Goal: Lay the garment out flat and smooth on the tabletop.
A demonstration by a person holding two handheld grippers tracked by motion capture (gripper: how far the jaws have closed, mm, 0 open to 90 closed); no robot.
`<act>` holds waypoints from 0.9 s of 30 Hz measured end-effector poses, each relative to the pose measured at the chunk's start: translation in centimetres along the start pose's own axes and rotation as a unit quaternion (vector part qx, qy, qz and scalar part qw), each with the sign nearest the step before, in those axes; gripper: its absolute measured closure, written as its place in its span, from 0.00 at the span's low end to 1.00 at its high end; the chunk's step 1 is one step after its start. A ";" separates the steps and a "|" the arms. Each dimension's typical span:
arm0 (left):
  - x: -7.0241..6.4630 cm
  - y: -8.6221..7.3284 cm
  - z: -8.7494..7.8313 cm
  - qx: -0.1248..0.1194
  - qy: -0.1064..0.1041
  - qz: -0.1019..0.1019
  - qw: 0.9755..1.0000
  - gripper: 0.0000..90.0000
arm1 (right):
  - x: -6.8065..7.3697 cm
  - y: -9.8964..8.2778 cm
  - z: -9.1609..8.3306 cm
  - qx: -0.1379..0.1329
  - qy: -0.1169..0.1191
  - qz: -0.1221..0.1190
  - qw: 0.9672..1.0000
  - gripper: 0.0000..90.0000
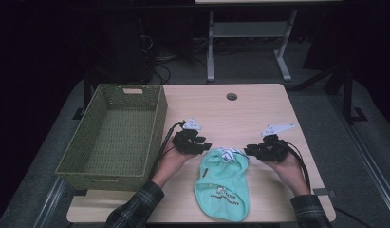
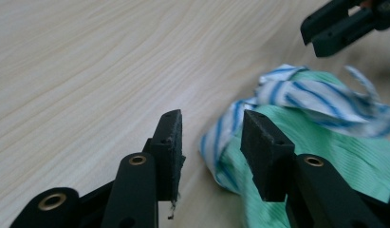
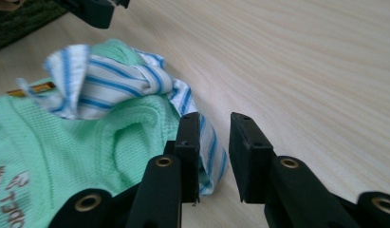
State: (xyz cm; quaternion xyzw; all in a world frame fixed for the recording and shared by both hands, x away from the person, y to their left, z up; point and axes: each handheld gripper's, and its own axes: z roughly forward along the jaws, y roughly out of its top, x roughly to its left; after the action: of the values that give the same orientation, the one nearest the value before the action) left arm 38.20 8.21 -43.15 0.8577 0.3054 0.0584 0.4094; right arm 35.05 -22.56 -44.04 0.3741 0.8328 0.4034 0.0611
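Dim room all round, dark floor and a second table's legs at twelve o'clock, and in the middle a pale wood table (image 1: 259,109) lit well enough to work on. At nine o'clock on it sits a green woven basket (image 1: 114,133), nothing visible inside. Near six o'clock lies the green garment (image 1: 223,183), a small knit top with printed lettering and a blue-and-white striped collar (image 1: 229,153) bunched at its far end. The left hand-held gripper (image 1: 200,145) comes in from the nine o'clock side of that collar, and in the left gripper view its jaws stand apart with nothing between them, the striped edge (image 2: 221,142) just ahead of the gap. The right hand-held gripper (image 1: 251,150) sits at the three o'clock side; in the right gripper view its jaws are also parted and holding nothing, with the striped trim (image 3: 209,152) lying against the inner jaw, not pinched. Now, how will this thing handle? Light, limp and soft, I'd say: no stiffness at all, so it should sag and fold wherever it is lifted. The ribbed knit ought to give the pads decent friction. Best bet looks like the two shoulder corners beside the collar, one per side, where the doubled fabric offers a thicker bite.
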 end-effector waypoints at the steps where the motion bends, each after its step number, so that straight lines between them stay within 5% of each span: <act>1: 0.4 0.0 0.6 0.010 -0.003 0.000 1.000 0.65 | -0.1 -0.1 0.3 0.004 0.000 0.001 1.000 0.81; 5: 0.6 -0.5 2.3 0.032 -0.023 -0.006 0.999 0.64 | -0.2 -0.4 1.5 0.025 0.014 0.012 1.000 0.77; 7: 0.4 -0.8 2.9 0.054 -0.027 0.013 0.998 0.62 | -0.2 -0.5 2.0 0.038 0.014 0.008 0.999 0.76; 14: -0.3 -1.2 3.4 0.065 -0.035 0.033 0.997 0.61 | 0.2 -0.7 2.7 0.061 0.013 -0.008 0.998 0.85; 20: -0.9 -1.0 3.2 0.071 -0.045 0.063 0.994 0.97 | 0.6 -0.7 2.8 0.061 0.010 -0.020 0.998 0.96; 27: -0.7 0.2 1.6 0.043 -0.035 0.062 0.997 0.99 | 0.8 0.1 1.5 0.025 -0.006 -0.034 0.999 0.97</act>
State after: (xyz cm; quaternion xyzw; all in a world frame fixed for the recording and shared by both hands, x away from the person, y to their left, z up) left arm 38.30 6.67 -43.93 0.8932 0.2398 0.0406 0.3782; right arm 35.15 -21.08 -44.79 0.3496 0.8544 0.3778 0.0704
